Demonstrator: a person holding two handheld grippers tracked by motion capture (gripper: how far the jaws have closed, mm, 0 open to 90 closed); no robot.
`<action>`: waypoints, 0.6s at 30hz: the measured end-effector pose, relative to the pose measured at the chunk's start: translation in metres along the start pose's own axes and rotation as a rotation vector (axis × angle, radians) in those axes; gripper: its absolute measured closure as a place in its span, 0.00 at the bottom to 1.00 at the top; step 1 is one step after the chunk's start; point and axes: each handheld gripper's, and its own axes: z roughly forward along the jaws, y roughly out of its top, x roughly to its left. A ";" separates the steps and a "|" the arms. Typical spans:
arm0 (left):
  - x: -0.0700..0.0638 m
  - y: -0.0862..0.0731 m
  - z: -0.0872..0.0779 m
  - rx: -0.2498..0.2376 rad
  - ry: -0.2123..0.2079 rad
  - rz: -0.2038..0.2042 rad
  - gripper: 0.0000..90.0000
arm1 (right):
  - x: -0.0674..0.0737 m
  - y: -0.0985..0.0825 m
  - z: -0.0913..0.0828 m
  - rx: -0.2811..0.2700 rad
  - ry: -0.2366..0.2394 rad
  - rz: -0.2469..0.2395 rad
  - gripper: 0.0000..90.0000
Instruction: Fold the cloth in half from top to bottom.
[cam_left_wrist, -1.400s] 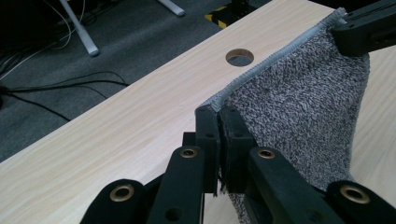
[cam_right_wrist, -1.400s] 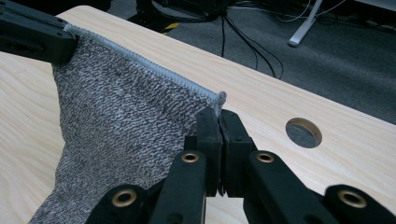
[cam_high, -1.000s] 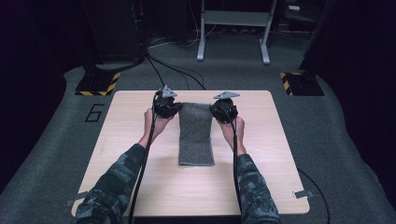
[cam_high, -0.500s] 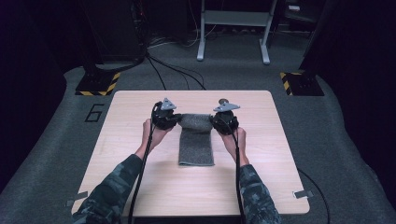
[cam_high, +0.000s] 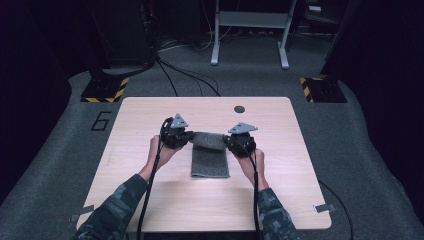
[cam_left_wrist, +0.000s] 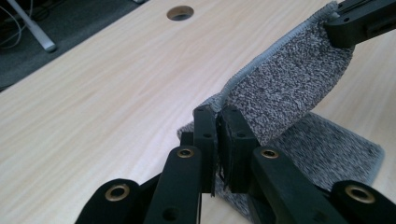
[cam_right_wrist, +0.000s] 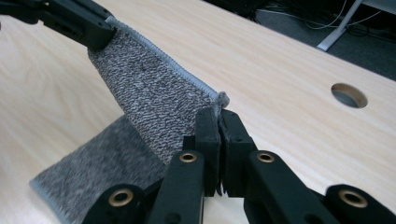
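1. Folding a grey towel (cam_high: 210, 161) looks like the work in hand: its far edge hangs lifted between the two grippers, while the near part lies flat on the table (cam_high: 150, 115).
2. The left gripper (cam_high: 176, 137) has its jaws clamped on the towel's far-left corner; the left gripper view shows the cloth pinched between the closed pads.
3. The right gripper (cam_high: 241, 143) grips the far-right corner the same way.
4. The towel's long axis runs from the person outward, and the lifted edge lies across it, taut between the jaws.
5. The free near edge lies toward the person from both jaws, about equally near each hand, so the fold, I judge, needs both drawn level toward it.
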 end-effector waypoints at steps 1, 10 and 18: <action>-0.002 -0.002 0.000 0.009 -0.007 0.001 0.95 | 0.002 -0.004 -0.001 0.006 0.002 -0.010 0.97; -0.014 -0.022 0.007 0.035 -0.042 -0.006 0.93 | 0.014 -0.026 -0.005 0.030 0.009 -0.012 0.97; -0.018 -0.034 0.018 0.055 -0.048 -0.021 0.93 | 0.014 -0.040 0.002 0.051 0.003 -0.025 0.97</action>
